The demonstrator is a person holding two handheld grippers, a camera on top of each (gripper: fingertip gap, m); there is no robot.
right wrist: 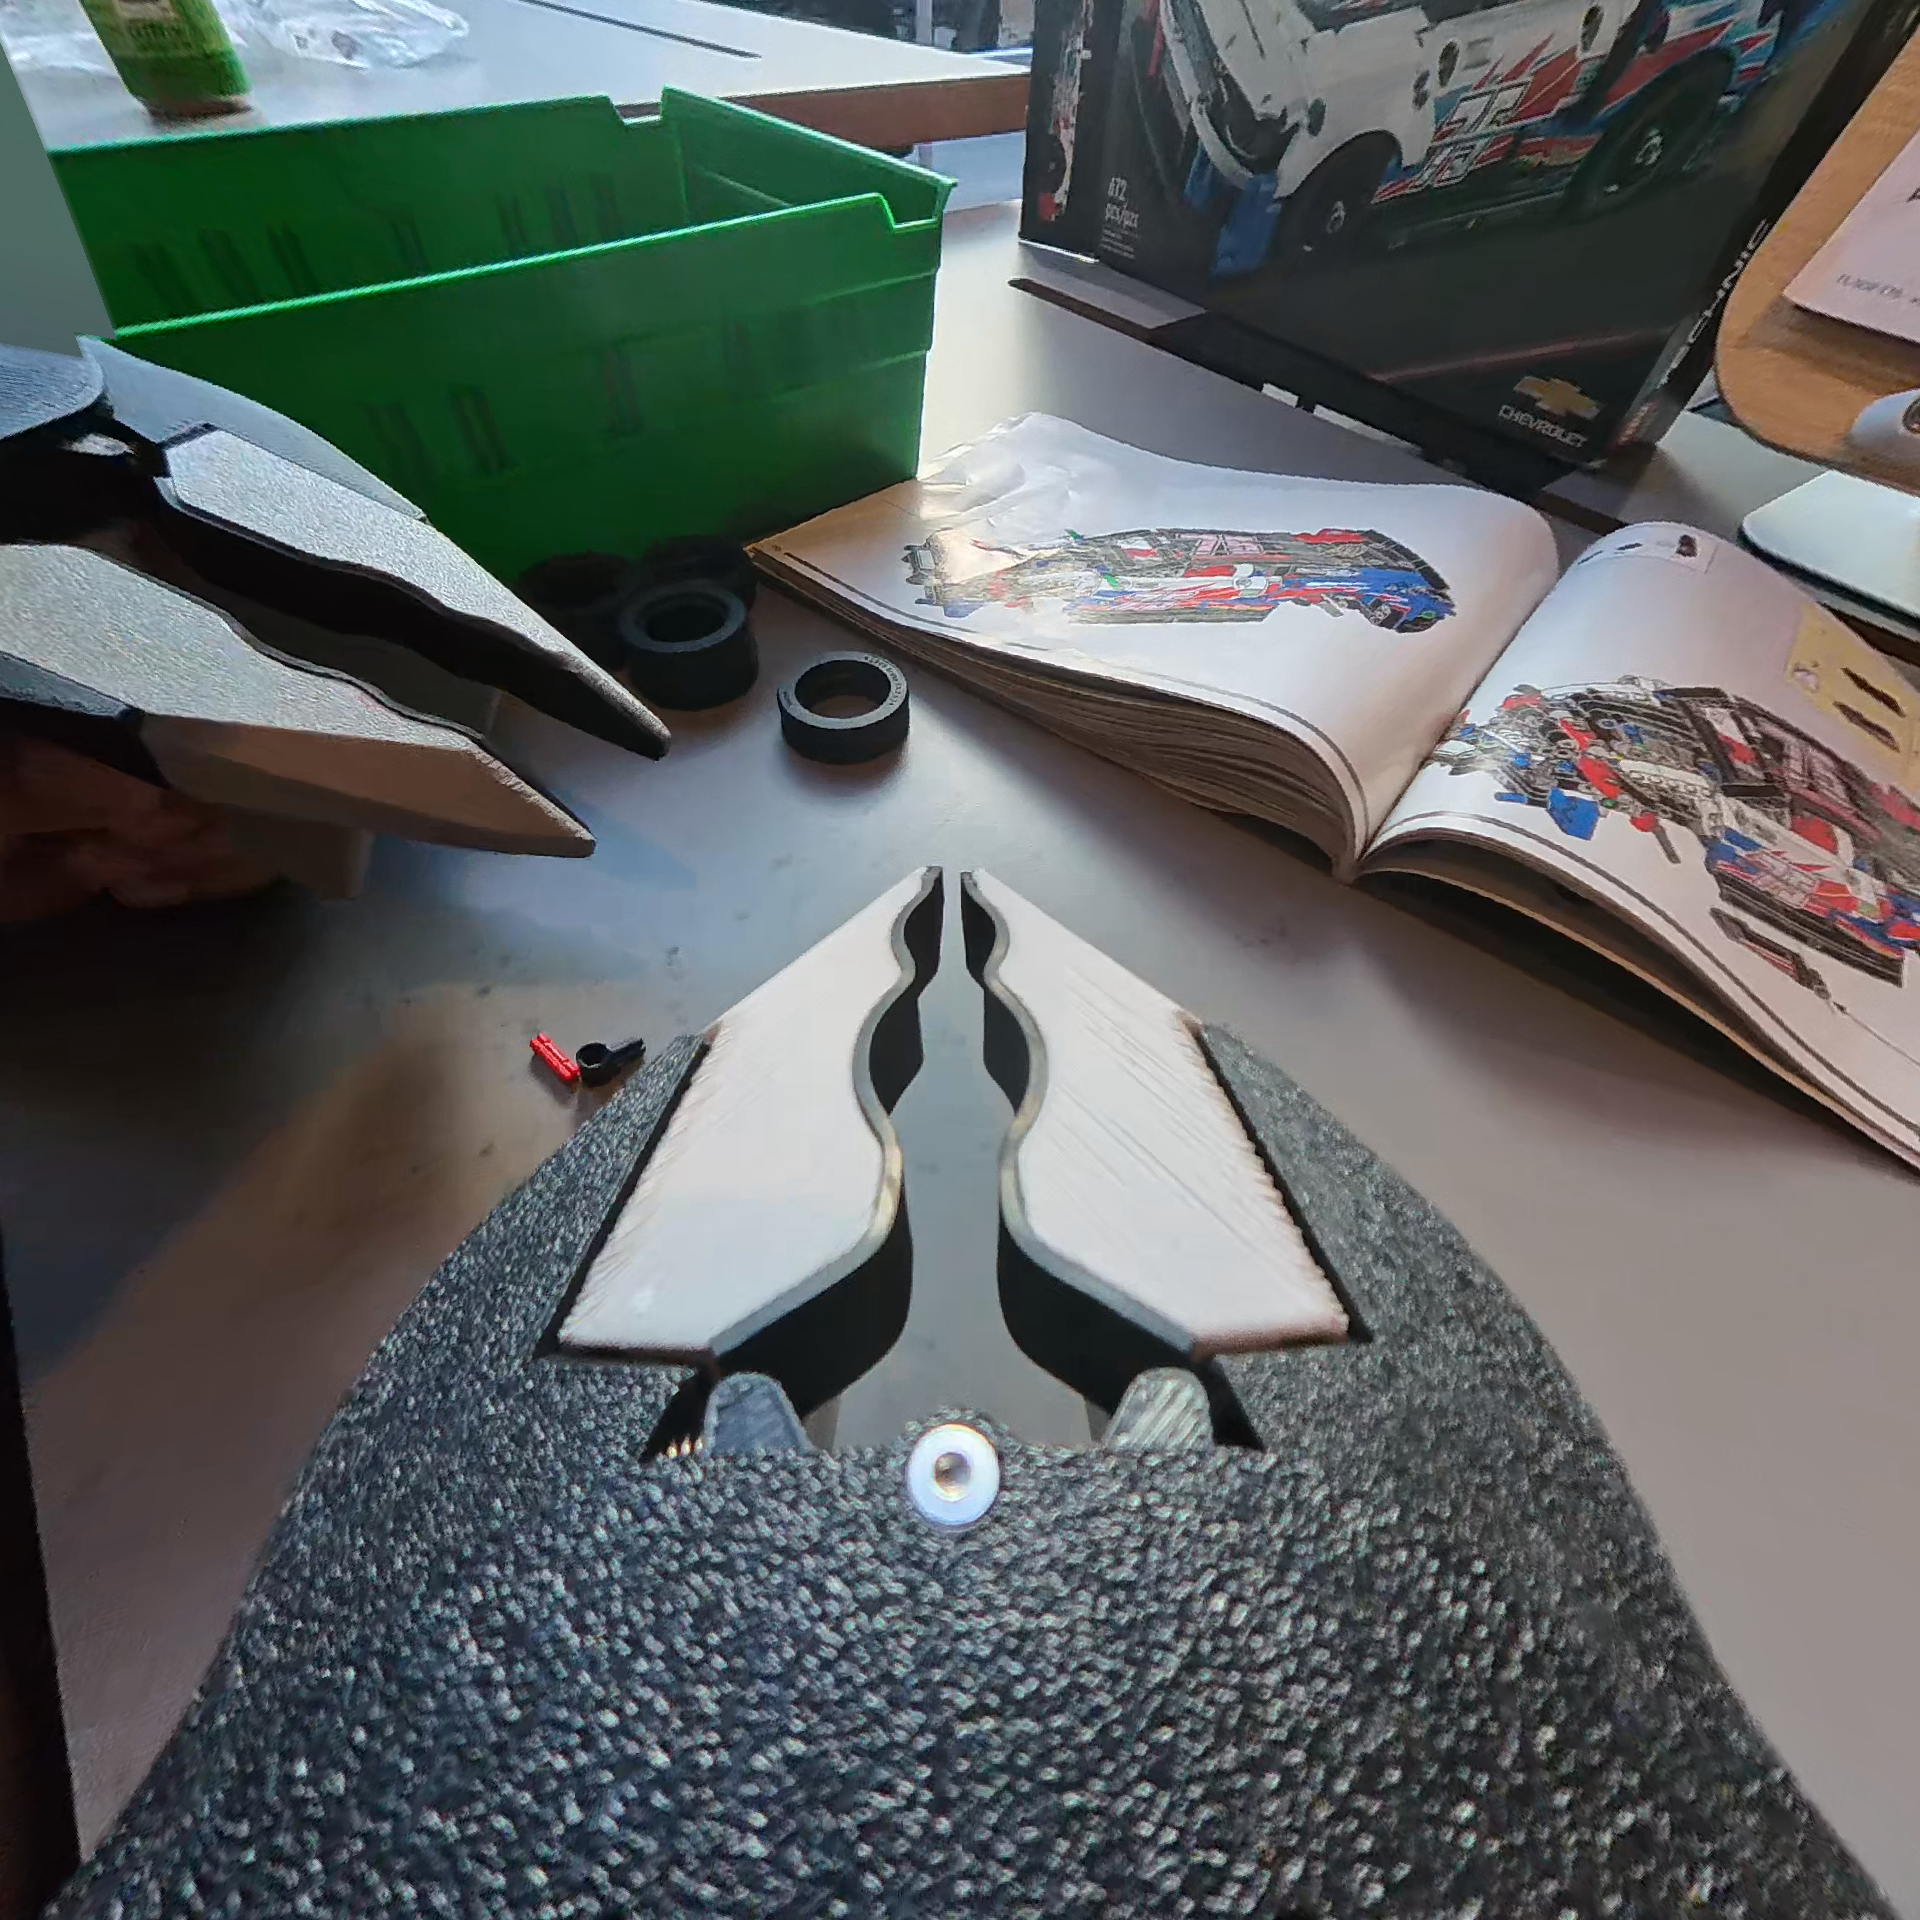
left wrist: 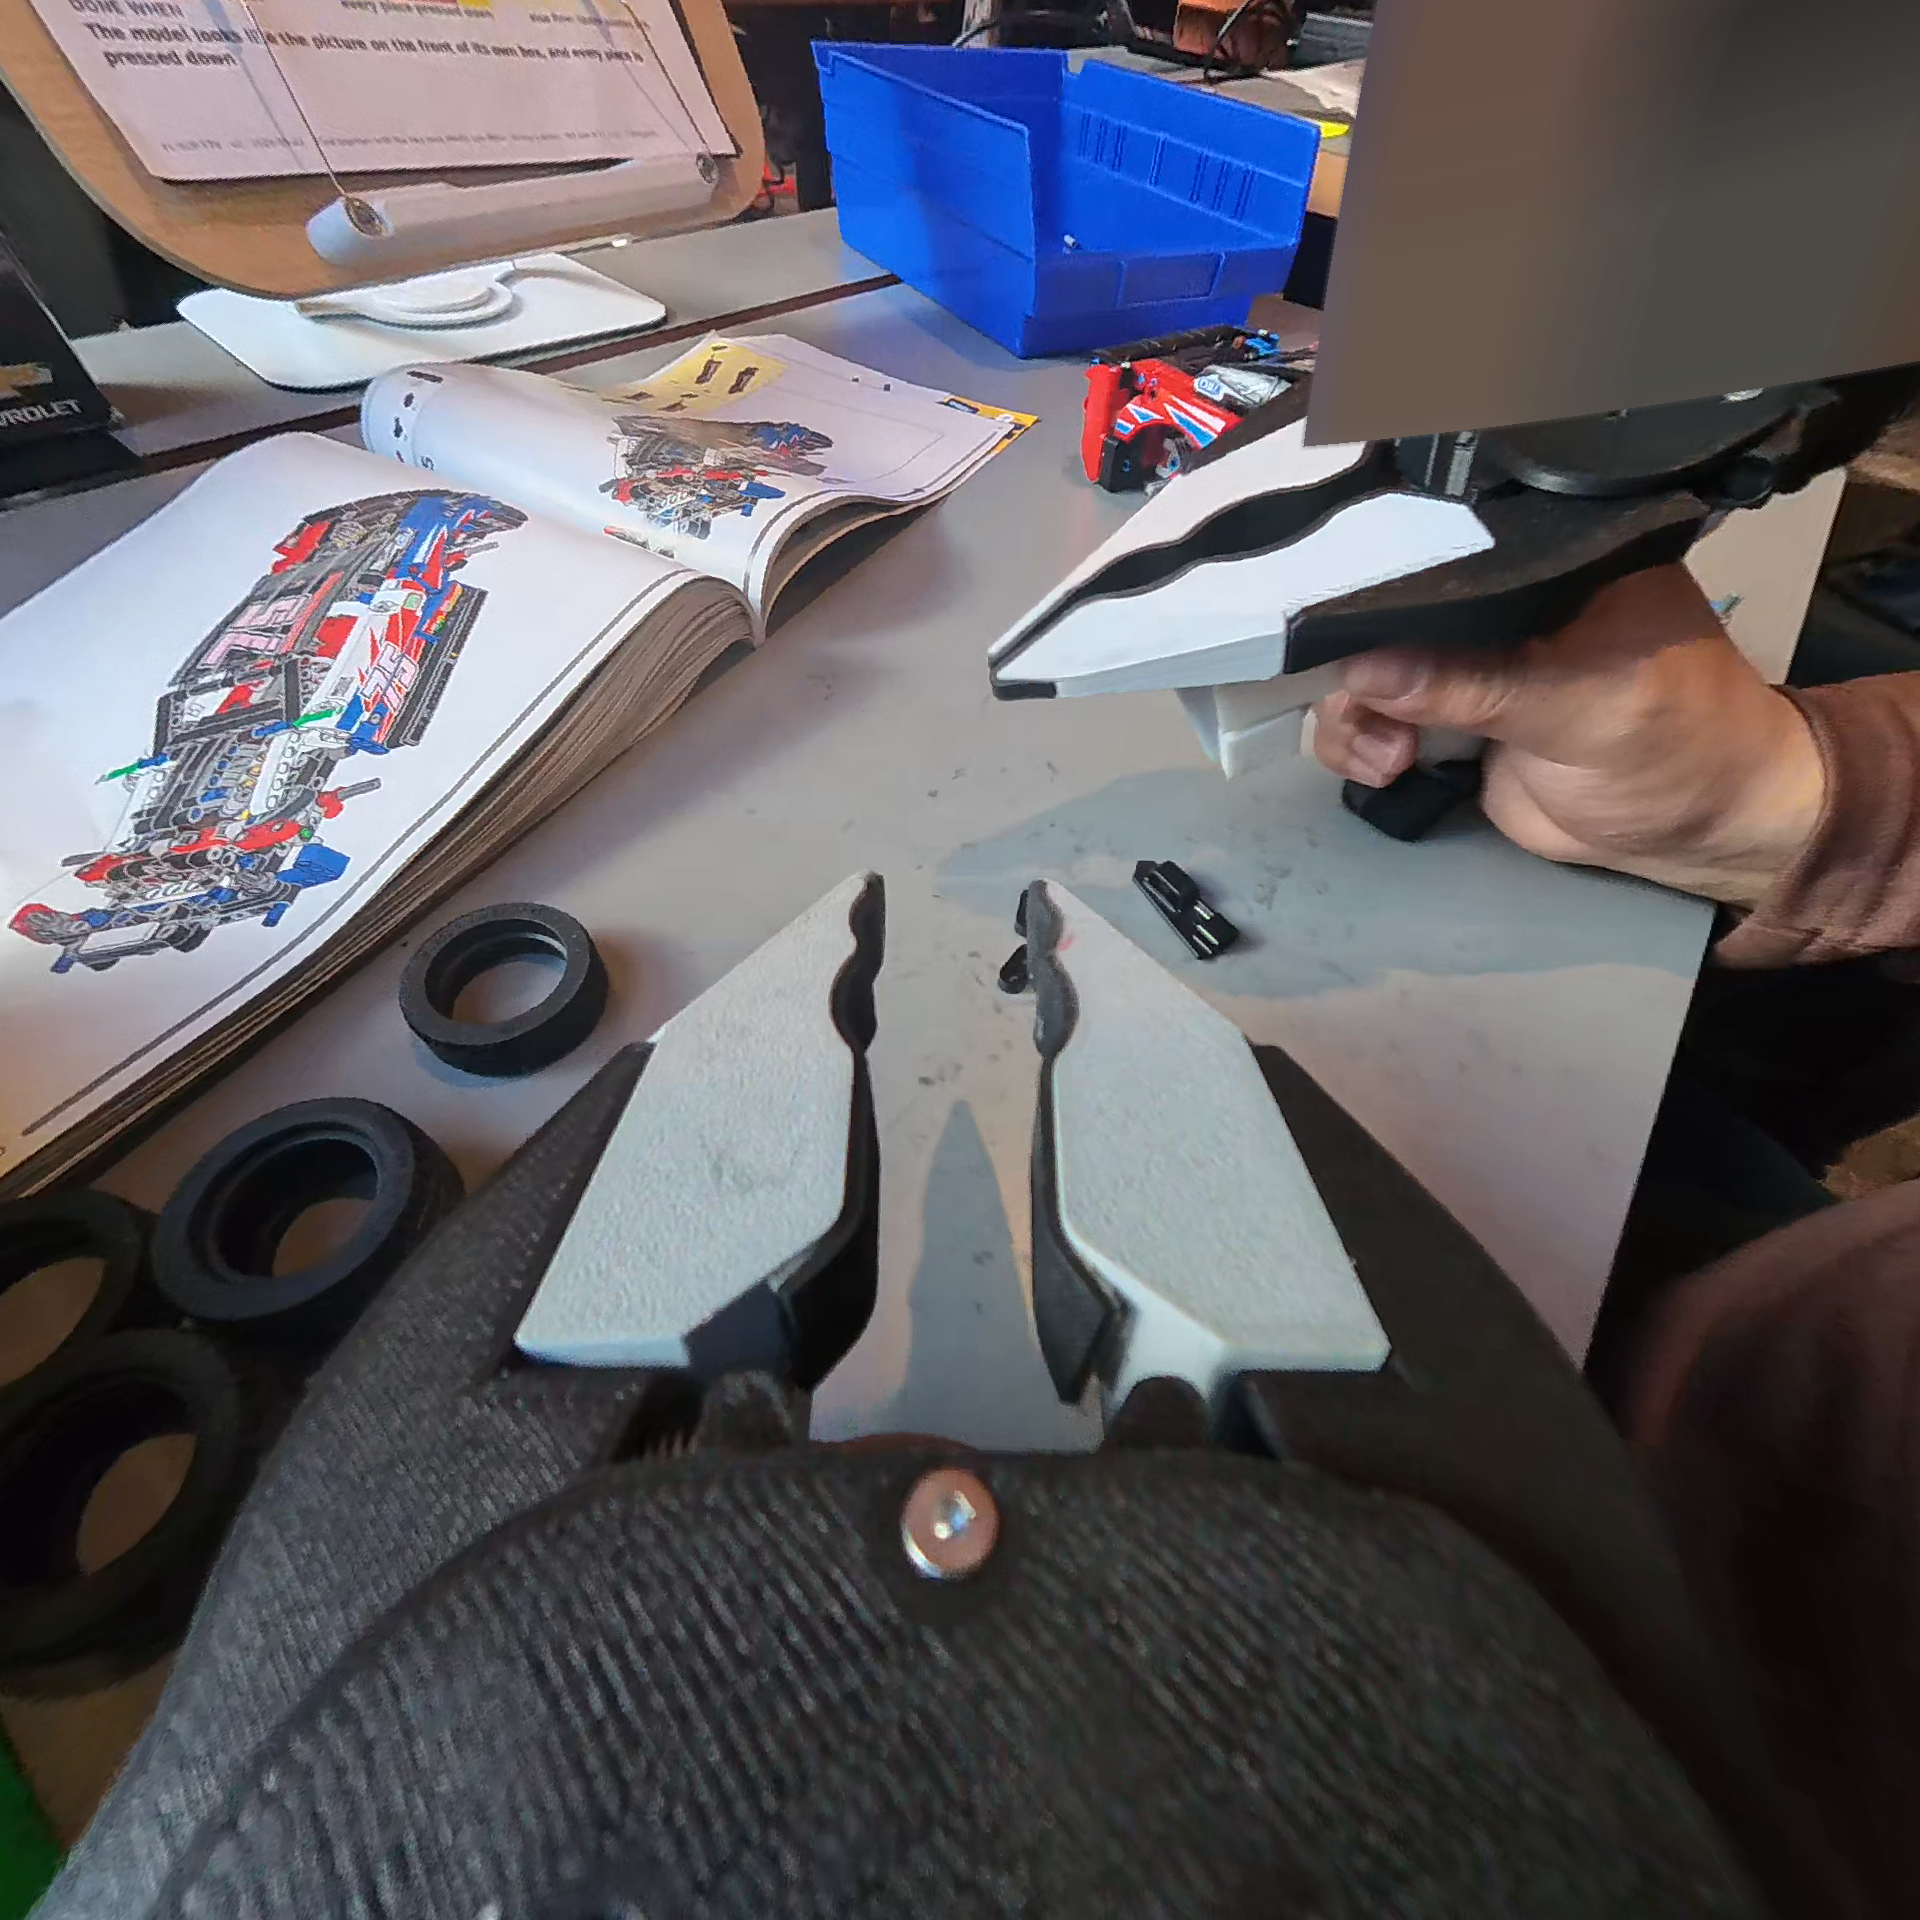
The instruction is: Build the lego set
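Note:
My left gripper [left wrist: 954,888] is open and empty, low over the grey table [left wrist: 831,748]. A small black connector [left wrist: 1016,948] lies on the table beside its right fingertip. In the right wrist view the connector [right wrist: 608,1060] lies next to a small red pin [right wrist: 554,1058]. A second black piece [left wrist: 1184,909] lies just to the right. My right gripper [right wrist: 953,880] is shut and empty; it also shows in the left wrist view [left wrist: 1023,681], held in a hand. The left gripper also shows in the right wrist view [right wrist: 618,795]. A partly built red car section [left wrist: 1164,416] sits at the back.
An open instruction book [left wrist: 416,675] [right wrist: 1247,675] lies beside the work area. Several black tyres [left wrist: 504,987] [right wrist: 844,701] lie near it. A blue bin [left wrist: 1060,197], a green bin [right wrist: 520,312], the set's box [right wrist: 1403,208] and a document stand [left wrist: 416,312] ring the table. The gap from one gripper's tips to the other's is roughly 7 centimetres. It is some 6 centimetres from my left tips to the connector [right wrist: 608,1060].

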